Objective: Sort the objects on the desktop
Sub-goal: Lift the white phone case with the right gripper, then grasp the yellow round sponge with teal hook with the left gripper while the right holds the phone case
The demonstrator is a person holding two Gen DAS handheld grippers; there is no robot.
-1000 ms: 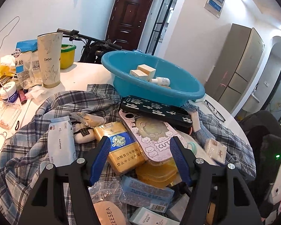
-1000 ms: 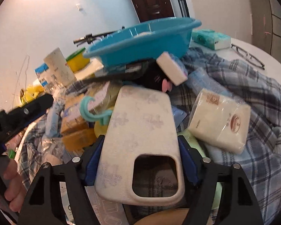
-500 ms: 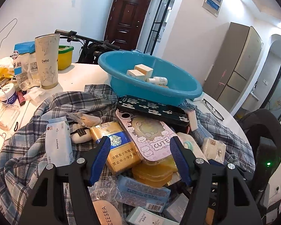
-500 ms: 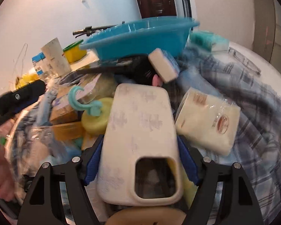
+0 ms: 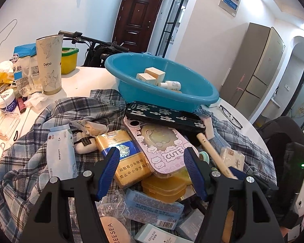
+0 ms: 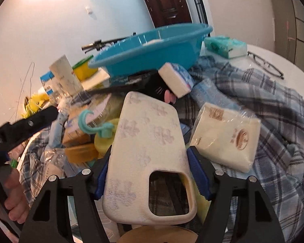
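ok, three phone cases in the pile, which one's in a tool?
The cream phone case, clamped in the right tool. The pink CUTE case and dark case lie loose.

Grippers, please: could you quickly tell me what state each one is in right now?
Left gripper: open, holding nothing, above the pile.
Right gripper: jaws have just been closing, shut on the cream phone case.

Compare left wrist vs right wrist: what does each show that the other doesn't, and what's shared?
Left wrist only: the boxes and small bottle inside the blue basin, the pink CUTE phone case, the gold cigarette pack, and the left claw open above the pile, gripping nothing.

Right wrist only: the right claw shut on a cream phone case, having just closed further, and a teal tissue pack behind the basin.

Both: the basin, the plaid shirt, the wrapped beige pack, the glasses, the tall cup.
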